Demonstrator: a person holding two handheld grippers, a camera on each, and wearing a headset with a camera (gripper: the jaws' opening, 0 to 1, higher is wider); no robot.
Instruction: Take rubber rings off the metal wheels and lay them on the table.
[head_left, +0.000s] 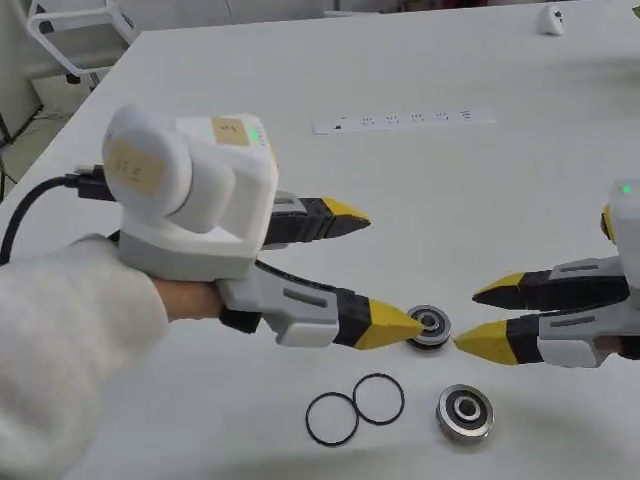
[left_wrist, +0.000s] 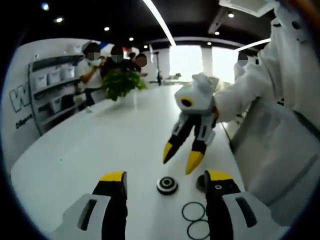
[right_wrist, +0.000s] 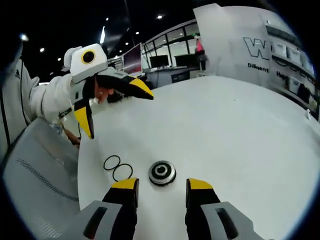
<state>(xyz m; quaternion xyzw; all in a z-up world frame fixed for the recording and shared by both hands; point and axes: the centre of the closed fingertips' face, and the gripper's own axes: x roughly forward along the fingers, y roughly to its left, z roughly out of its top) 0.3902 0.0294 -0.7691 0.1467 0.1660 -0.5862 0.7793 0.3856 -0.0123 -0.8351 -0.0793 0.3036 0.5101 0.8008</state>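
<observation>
Two rubber rings lie flat on the white table, touching each other.
Your left gripper stands wide open and empty. Your right gripper faces it with jaws narrowly parted, also empty. One metal wheel sits between their tips, and a second wheel rests just beside the rings.

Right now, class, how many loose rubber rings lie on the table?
2. The left ring and the right ring lie touching, left of the nearer metal wheel. Any still on a wheel cannot be told.
</observation>
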